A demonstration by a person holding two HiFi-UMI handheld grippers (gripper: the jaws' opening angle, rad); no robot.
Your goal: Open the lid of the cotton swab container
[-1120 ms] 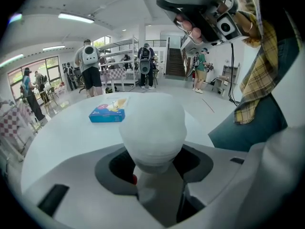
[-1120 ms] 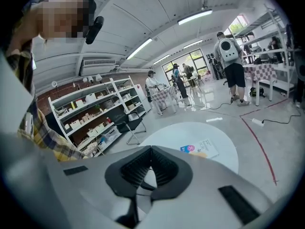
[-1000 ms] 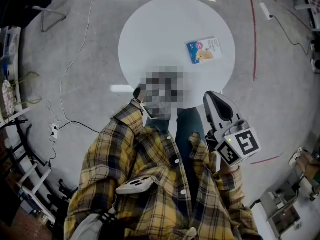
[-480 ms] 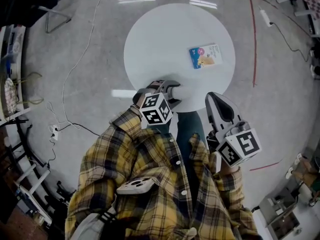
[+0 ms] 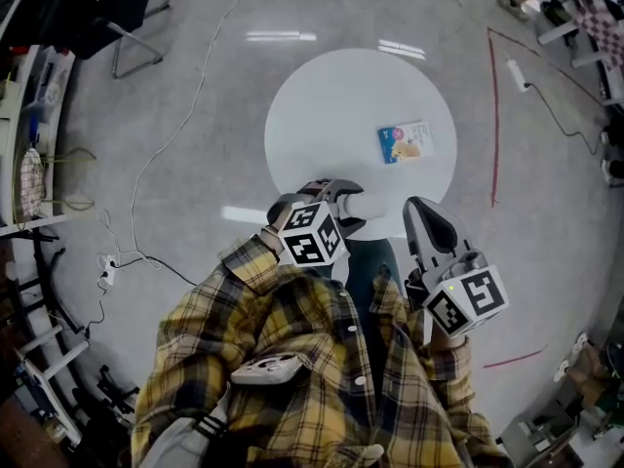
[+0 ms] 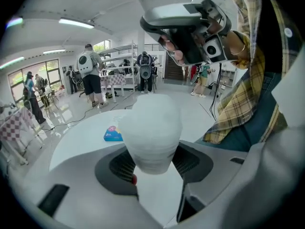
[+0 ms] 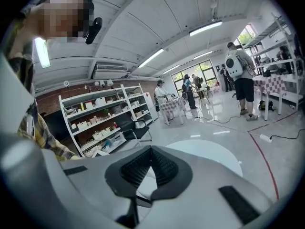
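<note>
Against a second ago, the left gripper has come up into plain sight over the near rim of the round white worktop. The worktop itself sits smaller in the head view, so we read hands and head as having risen. The right gripper keeps its place just right of the left, off the worktop's edge. The flat blue-and-white printed pack has not shifted on the worktop.

The left jaws stand wide, their dark ribbed pads pressed on either side of a white, rounded, cylinder-like tub. It is too blurred to be sure of, but we take it for the cotton swab container. The right jaws are closed together with nothing between them.

For the task, this means the container is up off the worktop, carried in the left gripper in front of the person. The lid looks not yet worked. We judge this the lift before the opening, with the right gripper free for the lid.

In the left gripper view the container's long axis runs up the picture, square to the line from pad to pad. Its narrower end sits down between the pads, and its broader, domed end points up, clear of them. Which end bears the lid we cannot tell, though the free, domed end seems likelier.
</note>
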